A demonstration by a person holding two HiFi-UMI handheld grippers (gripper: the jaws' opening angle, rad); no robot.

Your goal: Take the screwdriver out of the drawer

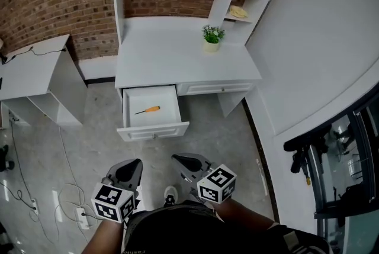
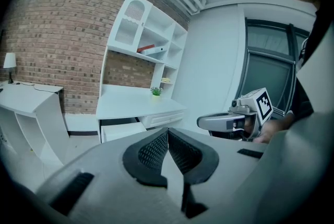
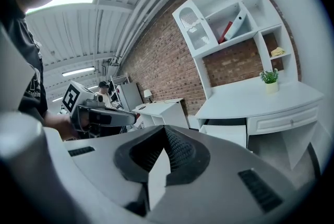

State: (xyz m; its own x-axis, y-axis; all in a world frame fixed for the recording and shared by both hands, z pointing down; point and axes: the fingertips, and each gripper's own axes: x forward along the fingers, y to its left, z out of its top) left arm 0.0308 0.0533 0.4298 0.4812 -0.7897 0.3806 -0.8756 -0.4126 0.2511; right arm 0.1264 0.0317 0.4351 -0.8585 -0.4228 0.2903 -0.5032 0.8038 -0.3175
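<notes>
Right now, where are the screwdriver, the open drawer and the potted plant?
screwdriver (image 1: 151, 109), head view, on its orange handle.
drawer (image 1: 153, 131), head view, on its white front panel.
potted plant (image 1: 212, 37), head view, on the green leaves above the pot.

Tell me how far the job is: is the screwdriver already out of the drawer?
Done: the drawer is open. In hand: nothing; the left gripper and the right gripper are both shut and empty, held low, far from the desk. Left: everything else. The screwdriver lies inside the drawer and must be reached, gripped and lifted out.
</notes>
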